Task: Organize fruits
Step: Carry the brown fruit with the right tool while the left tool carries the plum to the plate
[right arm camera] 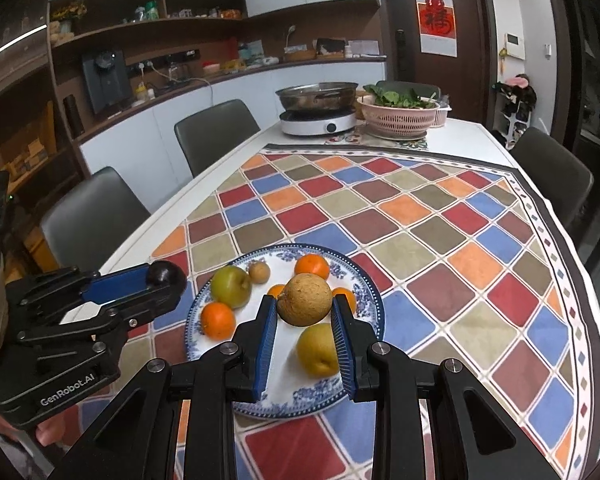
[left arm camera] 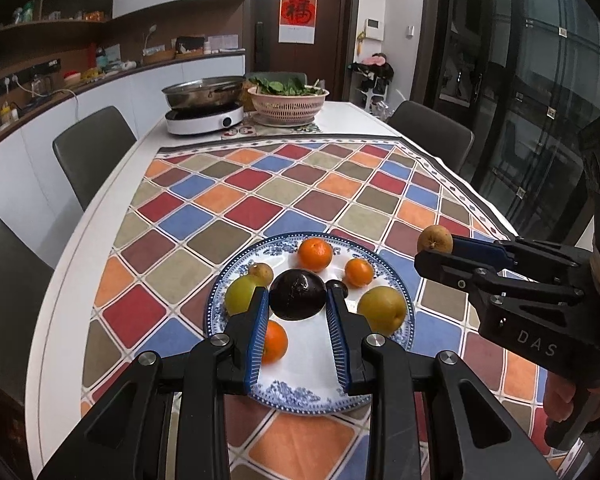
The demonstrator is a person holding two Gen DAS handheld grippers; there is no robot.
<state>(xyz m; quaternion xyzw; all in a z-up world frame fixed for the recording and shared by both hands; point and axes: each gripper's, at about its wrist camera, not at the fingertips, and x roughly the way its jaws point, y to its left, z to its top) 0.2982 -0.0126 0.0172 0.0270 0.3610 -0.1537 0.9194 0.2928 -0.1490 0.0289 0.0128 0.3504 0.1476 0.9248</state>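
A blue-and-white plate (left arm camera: 312, 398) (right arm camera: 300, 396) lies on the checked tablecloth, holding oranges (left arm camera: 315, 254) (right arm camera: 218, 320), a green apple (left arm camera: 240, 294) (right arm camera: 231, 286), a yellow pear (left arm camera: 380, 310) (right arm camera: 318, 354) and a small brown fruit (left arm camera: 261, 274) (right arm camera: 259, 272). My left gripper (left arm camera: 298, 290) (right arm camera: 168, 280) is shut on a dark purple round fruit (left arm camera: 298, 304) (right arm camera: 164, 274) above the plate's left part. Over the plate's right side, my right gripper (right arm camera: 305, 298) (left arm camera: 432, 248) is shut on a rough brown round fruit (right arm camera: 305, 308) (left arm camera: 434, 239).
At the table's far end stand an induction cooker with a steel pan (left arm camera: 204, 94) (right arm camera: 318, 96) and a pink basket of greens (left arm camera: 288, 104) (right arm camera: 398, 114). Grey chairs (left arm camera: 92, 148) (right arm camera: 216, 128) line both long sides. The tablecloth (left arm camera: 300, 184) runs beyond the plate.
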